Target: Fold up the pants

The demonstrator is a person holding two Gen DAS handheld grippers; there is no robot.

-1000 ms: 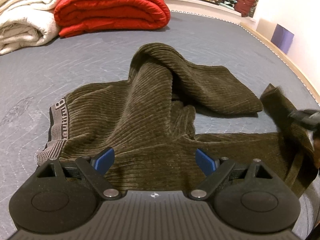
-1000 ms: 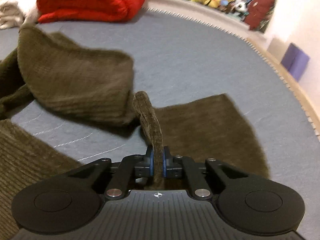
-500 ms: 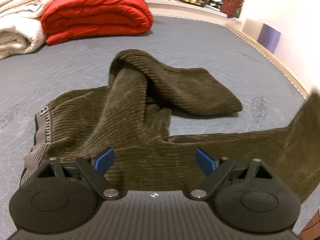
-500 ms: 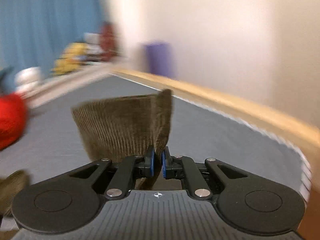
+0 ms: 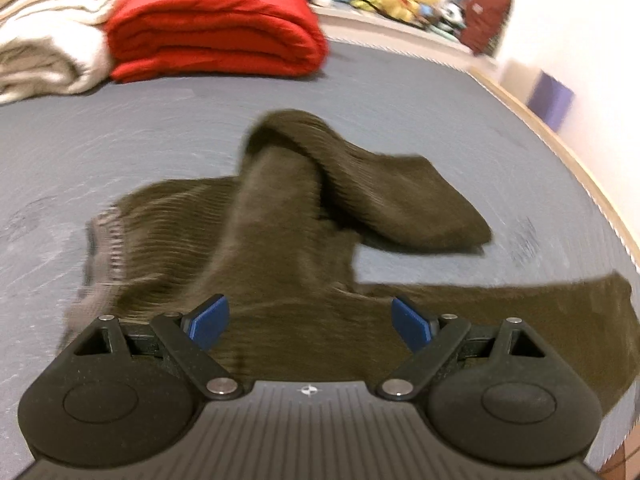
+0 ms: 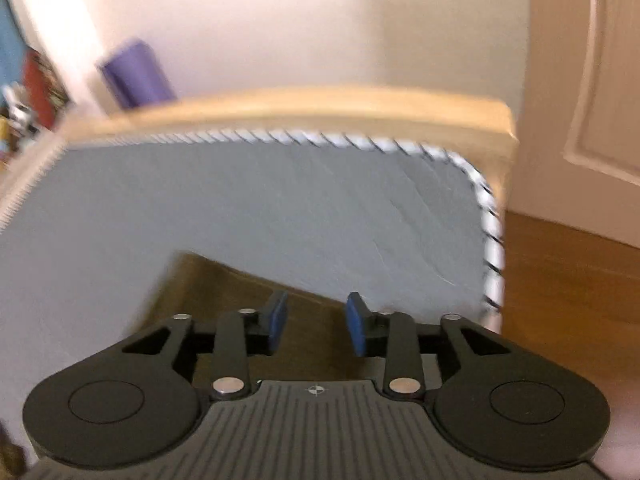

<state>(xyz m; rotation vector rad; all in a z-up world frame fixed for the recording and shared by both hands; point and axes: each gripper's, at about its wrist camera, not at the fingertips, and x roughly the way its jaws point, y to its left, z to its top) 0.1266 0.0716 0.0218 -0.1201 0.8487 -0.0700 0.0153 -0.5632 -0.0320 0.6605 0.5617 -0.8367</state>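
The dark olive corduroy pants lie on the grey bed, one leg bunched and folded over itself, the other stretched flat toward the bed's edge. The left tool hovers wide open above them, gripping nothing. The right tool is opening over the leg's end, pads clear. Motion blur smears the waistband.

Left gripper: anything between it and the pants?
Nothing visible. The left gripper hangs open right over the brown corduroy pants; the red blanket and white blanket lie far behind.
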